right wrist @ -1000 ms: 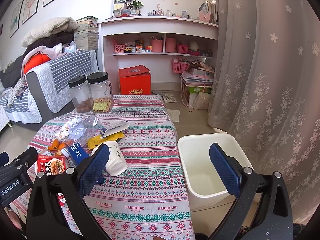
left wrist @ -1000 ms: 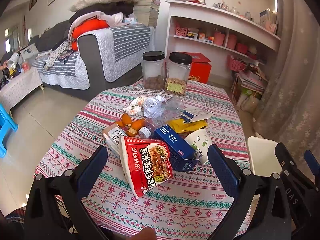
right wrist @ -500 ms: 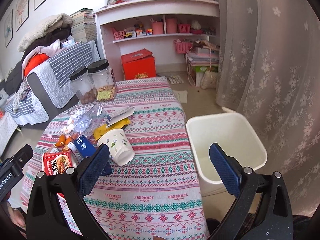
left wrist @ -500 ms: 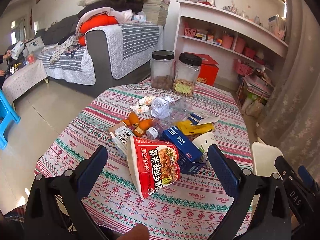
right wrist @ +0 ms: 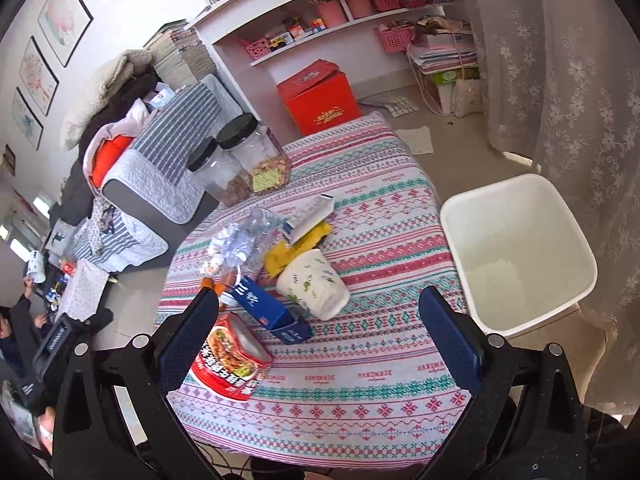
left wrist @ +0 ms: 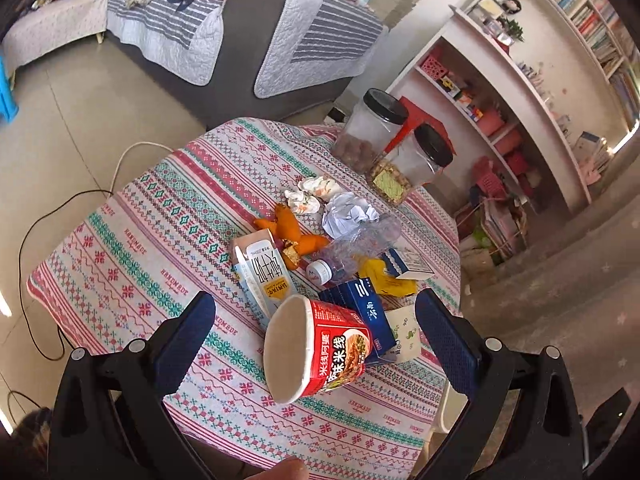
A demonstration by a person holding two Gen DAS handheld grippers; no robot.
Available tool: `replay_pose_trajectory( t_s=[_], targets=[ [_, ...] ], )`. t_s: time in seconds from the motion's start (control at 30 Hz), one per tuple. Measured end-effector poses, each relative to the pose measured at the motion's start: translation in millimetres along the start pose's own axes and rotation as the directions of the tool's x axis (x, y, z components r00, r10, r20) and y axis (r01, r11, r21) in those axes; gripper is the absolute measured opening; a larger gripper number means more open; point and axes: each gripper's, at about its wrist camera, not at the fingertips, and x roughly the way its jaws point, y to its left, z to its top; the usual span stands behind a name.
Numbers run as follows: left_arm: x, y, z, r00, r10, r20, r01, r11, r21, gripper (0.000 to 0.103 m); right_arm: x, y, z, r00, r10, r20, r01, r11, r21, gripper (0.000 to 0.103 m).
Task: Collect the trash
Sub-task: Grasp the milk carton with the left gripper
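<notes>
Trash lies in a heap on the patterned tablecloth [left wrist: 160, 240]: a red noodle cup [left wrist: 320, 352] on its side, a blue box [left wrist: 370, 320], a milk carton [left wrist: 264, 276], orange peels [left wrist: 296, 232], crumpled paper [left wrist: 348, 212] and a white paper cup [right wrist: 312, 284]. My left gripper [left wrist: 316, 340] is open and hovers above the noodle cup. My right gripper [right wrist: 320, 336] is open above the table's near part, with the noodle cup [right wrist: 232, 364] and blue box [right wrist: 268, 308] below it. A white empty bin [right wrist: 516, 256] stands on the floor right of the table.
Two black-lidded jars [right wrist: 256, 156] stand at the table's far edge. A grey sofa [left wrist: 240, 40], a white shelf unit [right wrist: 340, 12], a red box [right wrist: 320, 96] and a lace curtain [right wrist: 560, 60] surround the table. Cables [left wrist: 40, 220] lie on the floor.
Both grippers have risen and tilted down over the table. The left one has come closer to the noodle cup. Both stay open.
</notes>
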Motion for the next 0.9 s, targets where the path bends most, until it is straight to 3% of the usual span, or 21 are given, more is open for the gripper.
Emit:
replay_pose_trajectory(
  t_s=[0.07,0.17,0.23,0.33,0.37,0.5,0.7,0.8,0.83,0.9],
  targets=[
    [14.3,2.6,12.8,0.997,0.068,-0.041,-0.066,0.997,0.046,0.097,7.0,10.6,13.7,0.998,0.045,-0.04,-0.046,0.999,-0.019,0.096],
    [47.1,20.4,20.0,0.977,0.156,-0.144,-0.151,0.988,0.046,0.097,29.7,13.8,25.1,0.987,0.115,-0.116,-0.114,0.993,0.013,0.096],
    [68.7,43.0,19.0,0.967,0.162,-0.198,-0.176,0.983,-0.055,0.097,45.2,13.7,24.9,0.98,0.133,-0.148,-0.132,0.991,0.015,0.096],
    [97.3,62.8,18.1,0.953,0.11,-0.283,-0.165,0.97,-0.178,0.097,67.3,9.1,14.7,0.98,0.106,-0.166,-0.111,0.994,-0.021,0.096],
    [101.7,62.9,19.1,0.95,0.114,-0.29,-0.171,0.969,-0.18,0.097,75.8,5.2,11.4,0.98,0.088,-0.179,-0.093,0.995,-0.021,0.096],
    [124.1,50.0,24.1,0.93,0.239,-0.278,-0.272,0.958,-0.088,0.097,104.0,-9.1,6.6,0.96,0.085,-0.267,-0.075,0.996,0.047,0.096],
    [169.5,44.0,31.3,0.897,0.223,-0.382,-0.277,0.956,-0.093,0.097,115.1,-15.9,10.9,0.961,0.054,-0.273,-0.042,0.998,0.048,0.096],
    [190.1,44.3,31.8,0.869,0.201,-0.452,-0.269,0.959,-0.092,0.096,121.4,-16.5,9.6,0.952,0.059,-0.299,-0.047,0.998,0.048,0.096],
    [196.5,44.3,30.1,0.857,0.188,-0.479,-0.261,0.961,-0.09,0.094,122.7,-15.0,9.1,0.95,0.066,-0.306,-0.054,0.997,0.047,0.096],
    [205.8,42.6,25.9,0.835,0.182,-0.519,-0.253,0.965,-0.07,0.079,123.6,-10.4,7.7,0.944,0.091,-0.317,-0.083,0.996,0.041,0.096]
  ],
)
